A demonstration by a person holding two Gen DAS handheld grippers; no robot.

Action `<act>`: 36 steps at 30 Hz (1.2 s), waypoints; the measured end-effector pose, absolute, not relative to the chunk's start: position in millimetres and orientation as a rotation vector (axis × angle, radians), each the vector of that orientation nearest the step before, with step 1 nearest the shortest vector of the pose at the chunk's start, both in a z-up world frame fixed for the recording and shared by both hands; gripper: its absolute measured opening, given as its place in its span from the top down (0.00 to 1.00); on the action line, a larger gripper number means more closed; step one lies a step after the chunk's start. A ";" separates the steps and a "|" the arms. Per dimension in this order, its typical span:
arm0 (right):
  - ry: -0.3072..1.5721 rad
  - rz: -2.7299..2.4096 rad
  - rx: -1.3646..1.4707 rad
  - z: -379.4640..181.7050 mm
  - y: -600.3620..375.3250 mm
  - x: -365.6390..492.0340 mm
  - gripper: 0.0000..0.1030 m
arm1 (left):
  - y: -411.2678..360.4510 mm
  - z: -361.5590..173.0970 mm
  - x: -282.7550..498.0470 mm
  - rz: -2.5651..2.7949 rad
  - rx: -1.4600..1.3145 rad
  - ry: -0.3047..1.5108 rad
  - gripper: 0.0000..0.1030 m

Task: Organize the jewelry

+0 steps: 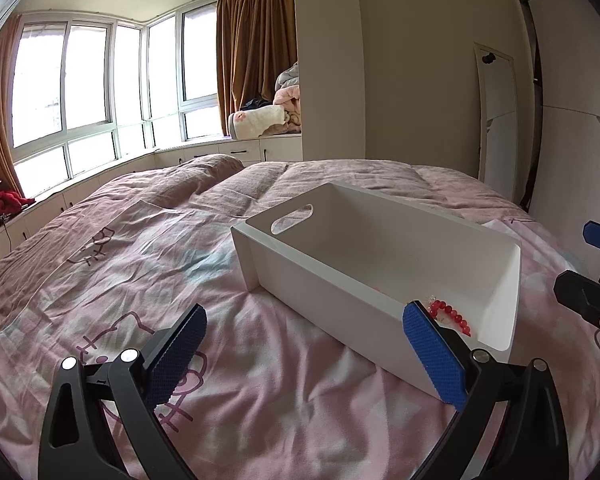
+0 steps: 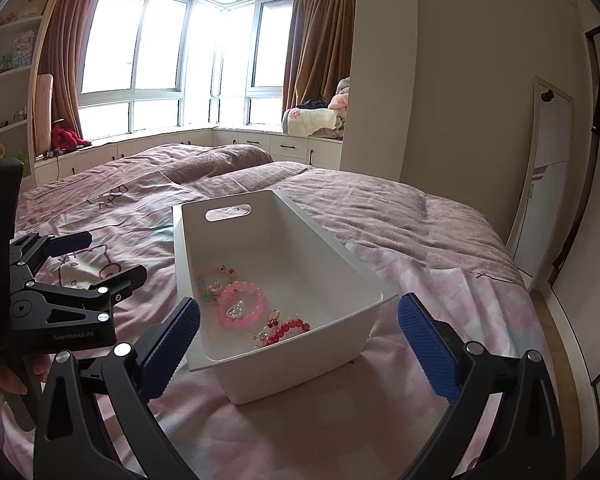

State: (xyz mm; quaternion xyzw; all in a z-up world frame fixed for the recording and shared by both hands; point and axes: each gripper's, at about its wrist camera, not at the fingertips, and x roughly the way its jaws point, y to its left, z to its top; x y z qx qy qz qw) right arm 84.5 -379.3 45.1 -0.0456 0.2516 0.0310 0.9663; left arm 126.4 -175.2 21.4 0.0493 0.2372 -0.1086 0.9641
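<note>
A white plastic bin (image 2: 296, 220) with a handle slot stands on the bed. Inside lie a pink bead bracelet (image 2: 241, 311), a red bead bracelet (image 2: 288, 330) and a pastel charm bracelet (image 2: 214, 280). My right gripper (image 2: 300, 344) is open and empty, its fingers on either side of the bin's near end. My left gripper (image 1: 304, 348) is open and empty, in front of the bin's (image 1: 340, 292) long side; the red bracelet (image 1: 450, 316) shows past its right pad. The left gripper also shows in the right wrist view (image 2: 104, 260), left of the bin.
The bed has a pink cartoon-cat cover (image 1: 140, 280) and a mauve quilt (image 2: 360, 196) behind the bin. A window seat with folded blankets (image 2: 320, 120) lies beyond. A mirror (image 2: 548, 176) leans on the right wall. Shelves (image 2: 8, 60) stand at far left.
</note>
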 end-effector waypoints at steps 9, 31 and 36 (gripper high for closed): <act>0.514 0.067 -0.100 43.3 -378.2 83.8 0.05 | -175.4 25.4 125.9 -0.243 0.108 0.453 0.03; 0.542 0.082 -0.090 36.1 -379.0 86.5 0.05 | -177.7 15.2 129.4 -0.237 0.125 0.503 0.03; 0.543 0.081 -0.086 35.5 -379.1 87.4 0.05 | -178.1 14.6 129.5 -0.233 0.140 0.502 0.03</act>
